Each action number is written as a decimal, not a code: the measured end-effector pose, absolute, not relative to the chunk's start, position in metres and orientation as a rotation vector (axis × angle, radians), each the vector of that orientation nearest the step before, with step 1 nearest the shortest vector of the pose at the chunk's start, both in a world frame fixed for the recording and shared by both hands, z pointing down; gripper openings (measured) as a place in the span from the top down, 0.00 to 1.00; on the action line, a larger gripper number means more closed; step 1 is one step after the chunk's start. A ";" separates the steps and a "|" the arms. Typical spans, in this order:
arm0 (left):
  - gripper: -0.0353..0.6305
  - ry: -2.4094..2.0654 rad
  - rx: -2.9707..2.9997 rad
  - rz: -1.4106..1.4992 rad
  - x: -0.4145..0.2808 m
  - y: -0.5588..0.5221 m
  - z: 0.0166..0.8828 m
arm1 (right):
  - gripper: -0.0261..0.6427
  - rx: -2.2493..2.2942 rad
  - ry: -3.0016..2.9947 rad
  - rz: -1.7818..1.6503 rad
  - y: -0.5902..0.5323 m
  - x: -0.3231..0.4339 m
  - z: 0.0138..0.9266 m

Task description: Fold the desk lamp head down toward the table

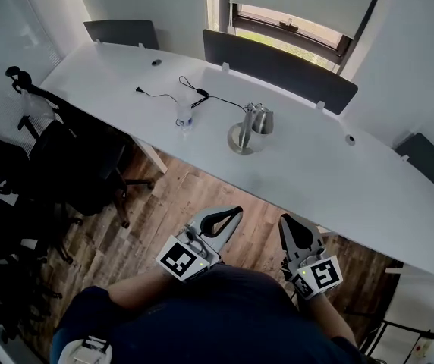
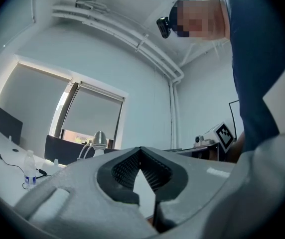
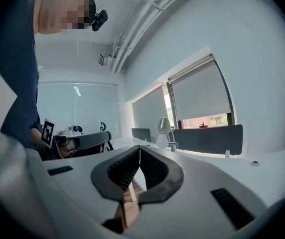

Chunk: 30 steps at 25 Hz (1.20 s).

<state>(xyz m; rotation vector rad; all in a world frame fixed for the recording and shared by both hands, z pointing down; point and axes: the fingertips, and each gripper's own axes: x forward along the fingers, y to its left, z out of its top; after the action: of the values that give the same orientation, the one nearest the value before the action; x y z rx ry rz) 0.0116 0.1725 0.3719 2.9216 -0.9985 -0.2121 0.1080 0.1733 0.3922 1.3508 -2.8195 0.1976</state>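
Left gripper view: the closed, empty left tool [image 2: 140, 149] hides the base of the desk lamp [image 2: 99, 139]. The silver lamp stands upright on the counter [image 1: 316, 173]. The right tool [image 3: 140, 147] is also closed and empty.

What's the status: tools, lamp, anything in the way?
Left tool, right tool both shut, empty, short of the long white table. Silver metal desk lamp stands untouched on it. Clear plastic bottle, black cable beside it, path clear.
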 end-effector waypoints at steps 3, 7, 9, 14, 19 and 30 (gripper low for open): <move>0.94 -0.961 2.944 -0.207 0.002 0.117 0.375 | 0.95 1.415 -2.775 0.219 0.124 0.105 0.392; 0.94 -0.900 2.972 -0.172 -0.007 0.044 0.377 | 0.95 1.511 -2.708 0.255 0.058 0.103 0.381; 0.94 -0.854 2.989 -0.149 -0.009 0.013 0.379 | 0.95 1.558 -2.670 0.239 0.028 0.106 0.373; 0.94 -0.760 3.038 -0.081 -0.006 -0.041 0.395 | 0.95 1.603 -2.607 0.158 -0.032 0.115 0.353; 0.94 -0.795 3.020 -0.023 0.005 -0.077 0.416 | 0.95 1.546 -2.638 0.181 -0.070 0.124 0.354; 0.94 -0.970 2.961 0.196 0.020 -0.133 0.479 | 0.94 1.155 -2.718 0.392 -0.119 0.126 0.379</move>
<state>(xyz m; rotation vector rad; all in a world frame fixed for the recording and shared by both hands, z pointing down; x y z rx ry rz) 0.0197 -0.1334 0.4791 2.9610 -0.9701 0.1962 0.1256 -0.1192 0.3791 1.1554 -2.7175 0.3916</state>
